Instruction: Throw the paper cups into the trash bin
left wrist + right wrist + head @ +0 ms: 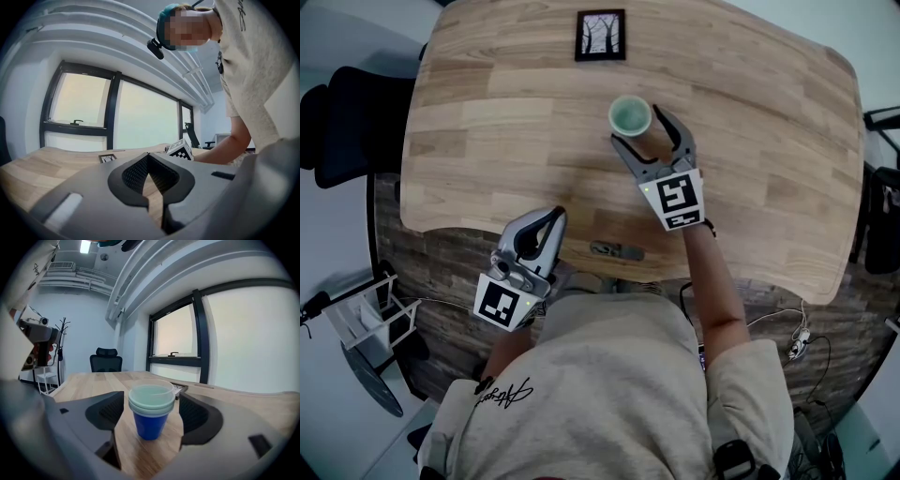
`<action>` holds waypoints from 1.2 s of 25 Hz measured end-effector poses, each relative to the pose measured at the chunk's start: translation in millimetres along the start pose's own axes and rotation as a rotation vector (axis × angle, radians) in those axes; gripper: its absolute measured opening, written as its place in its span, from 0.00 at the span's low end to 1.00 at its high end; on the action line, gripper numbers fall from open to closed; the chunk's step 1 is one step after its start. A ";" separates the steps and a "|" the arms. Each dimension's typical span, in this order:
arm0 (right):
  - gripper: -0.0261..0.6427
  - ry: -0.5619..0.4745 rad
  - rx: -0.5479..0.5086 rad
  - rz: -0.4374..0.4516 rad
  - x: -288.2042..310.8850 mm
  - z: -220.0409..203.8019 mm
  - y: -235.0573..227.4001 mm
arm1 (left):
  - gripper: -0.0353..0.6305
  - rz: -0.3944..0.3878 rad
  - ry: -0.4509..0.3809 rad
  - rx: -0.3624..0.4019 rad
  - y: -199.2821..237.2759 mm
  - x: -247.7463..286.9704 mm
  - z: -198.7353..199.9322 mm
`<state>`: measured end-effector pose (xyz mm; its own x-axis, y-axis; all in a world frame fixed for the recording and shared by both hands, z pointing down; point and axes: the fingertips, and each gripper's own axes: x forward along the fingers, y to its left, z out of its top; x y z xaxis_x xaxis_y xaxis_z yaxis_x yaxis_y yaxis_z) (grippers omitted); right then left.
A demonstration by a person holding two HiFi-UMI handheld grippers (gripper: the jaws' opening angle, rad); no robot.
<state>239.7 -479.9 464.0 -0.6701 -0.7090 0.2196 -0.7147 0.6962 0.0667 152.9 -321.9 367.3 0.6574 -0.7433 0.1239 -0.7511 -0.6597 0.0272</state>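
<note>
Fingers (105, 412) of the right gripper (639, 127) stand wide apart on either side of the stack of paper cups (150, 413), with a clear gap on each side. Pale cups sit nested inside a blue one, upright on the wooden table (487, 122). Left gripper (555, 214) has its jaws closed together on nothing, near the table's near edge.

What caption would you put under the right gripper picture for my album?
The open right gripper frames stacked paper cups standing upright on the wooden table, not yet gripped.
</note>
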 end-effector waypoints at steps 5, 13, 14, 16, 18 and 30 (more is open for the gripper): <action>0.54 0.022 0.019 0.002 5.1 -8.7 -1.4 | 0.06 0.003 -0.001 -0.007 2.9 -1.2 -0.9; 0.54 0.072 0.045 0.019 12.6 -23.5 -1.0 | 0.06 -0.004 0.006 -0.007 1.6 2.6 -1.1; 0.54 0.074 0.046 0.021 13.6 -24.3 -0.3 | 0.06 -0.006 0.009 -0.008 1.0 3.2 -1.1; 0.54 0.075 0.052 0.019 15.4 -25.4 0.0 | 0.06 -0.007 0.015 -0.013 -0.2 4.4 -1.4; 0.54 0.075 0.062 0.015 16.6 -25.9 -1.0 | 0.06 -0.011 0.016 -0.016 -1.5 4.7 -1.4; 0.54 0.113 0.106 0.052 24.2 -33.4 -4.2 | 0.06 -0.008 0.013 -0.020 -0.8 7.1 -1.5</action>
<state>233.2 -496.3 501.5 -0.6844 -0.6506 0.3290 -0.7006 0.7118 -0.0497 158.1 -326.4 369.6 0.6623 -0.7367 0.1365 -0.7473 -0.6628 0.0483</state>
